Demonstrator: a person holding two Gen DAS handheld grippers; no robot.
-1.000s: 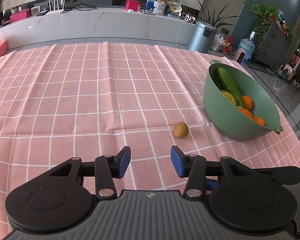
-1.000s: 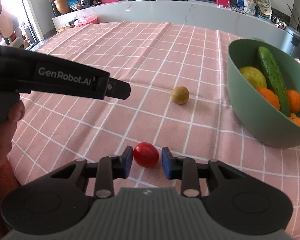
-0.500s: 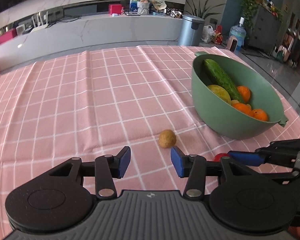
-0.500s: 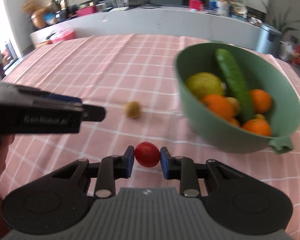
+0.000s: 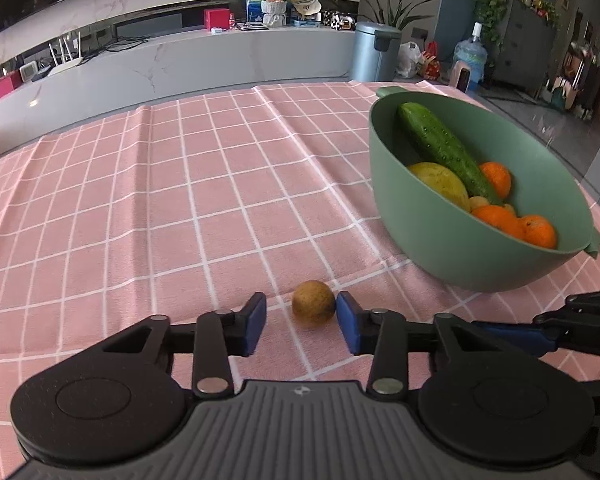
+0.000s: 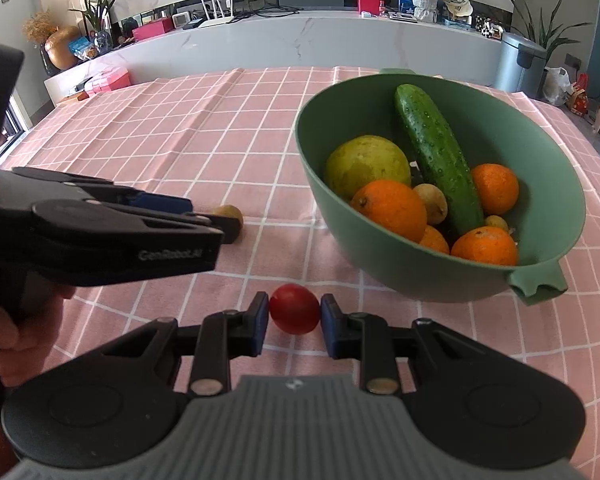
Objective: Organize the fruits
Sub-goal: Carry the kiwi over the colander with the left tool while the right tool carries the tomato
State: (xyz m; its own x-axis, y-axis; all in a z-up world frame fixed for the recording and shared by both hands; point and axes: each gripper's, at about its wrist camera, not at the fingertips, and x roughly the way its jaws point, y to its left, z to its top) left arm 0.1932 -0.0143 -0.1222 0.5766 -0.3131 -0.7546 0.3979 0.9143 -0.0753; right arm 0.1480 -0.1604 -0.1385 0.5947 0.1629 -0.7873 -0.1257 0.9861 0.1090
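A green bowl (image 5: 440,236) (image 6: 380,256) on the pink checked cloth holds a cucumber (image 6: 436,152), several oranges (image 6: 392,208) and a yellow-green fruit (image 6: 366,164). My left gripper (image 5: 301,322) is open, its fingers on either side of a small brown fruit (image 5: 313,308) on the cloth; the right pad is close to it. The brown fruit also shows in the right wrist view (image 6: 230,214), partly behind the left gripper (image 6: 204,220). My right gripper (image 6: 295,322) is shut on a red tomato (image 6: 295,309), in front of the bowl.
The pink checked tablecloth (image 5: 140,200) covers the table. The bowl has a handle lug (image 6: 538,284) facing me. A grey counter (image 5: 180,60) with clutter runs behind the table, with a bin (image 5: 376,50) at its right end.
My left gripper has moved forward so the brown fruit now lies between its fingers. My right gripper has carried the tomato to the right, closer to the bowl.
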